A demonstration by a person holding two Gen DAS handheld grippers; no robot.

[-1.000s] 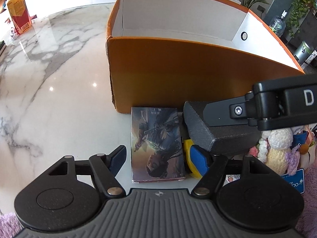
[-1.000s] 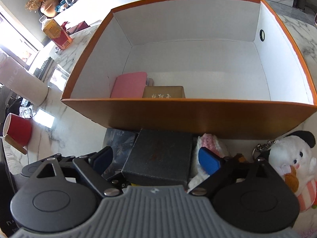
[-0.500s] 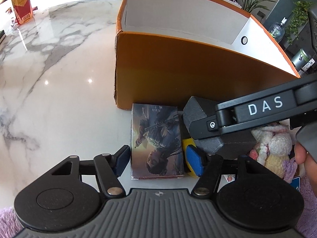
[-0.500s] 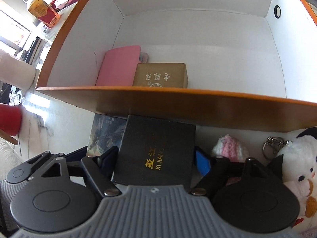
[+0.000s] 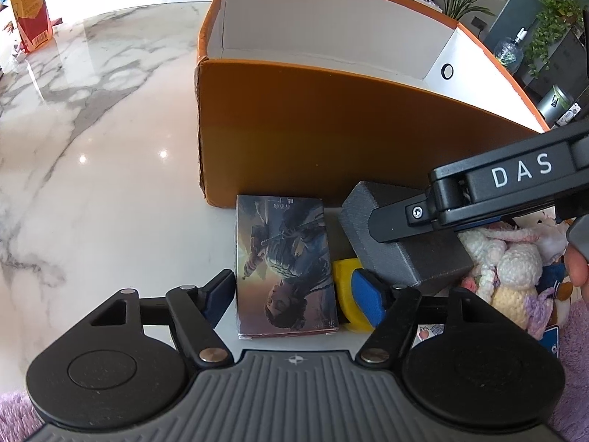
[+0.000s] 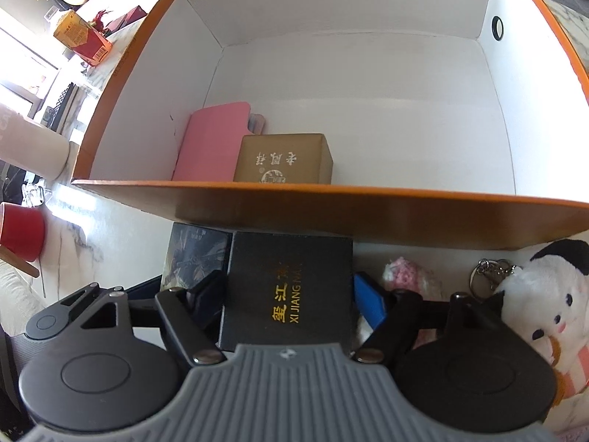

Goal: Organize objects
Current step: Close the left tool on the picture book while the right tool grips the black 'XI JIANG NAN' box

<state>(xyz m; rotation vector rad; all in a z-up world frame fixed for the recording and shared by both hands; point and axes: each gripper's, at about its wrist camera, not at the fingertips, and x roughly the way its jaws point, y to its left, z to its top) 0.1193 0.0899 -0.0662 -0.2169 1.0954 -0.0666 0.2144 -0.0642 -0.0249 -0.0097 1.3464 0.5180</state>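
Note:
An orange box (image 5: 331,125) with white inside (image 6: 368,92) stands on the marble table. It holds a pink case (image 6: 213,143) and a brown carton (image 6: 283,158). My right gripper (image 6: 291,300) is shut on a black box (image 6: 291,291) with gold lettering and holds it tilted, just in front of the orange box's near wall; it shows in the left wrist view (image 5: 401,235). My left gripper (image 5: 294,293) is open, its fingers either side of a picture-printed card box (image 5: 285,261) lying on the table.
A yellow object (image 5: 346,294) lies beside the card box. Knitted plush toys (image 5: 515,269) and a white plush with a keyring (image 6: 545,302) lie at the right. A red cup (image 6: 20,232) and a red-yellow carton (image 5: 31,18) stand at the left.
My right gripper has lifted the black box and moved it forward toward the orange box, which now looks closer and seen more from above. My left gripper has barely moved.

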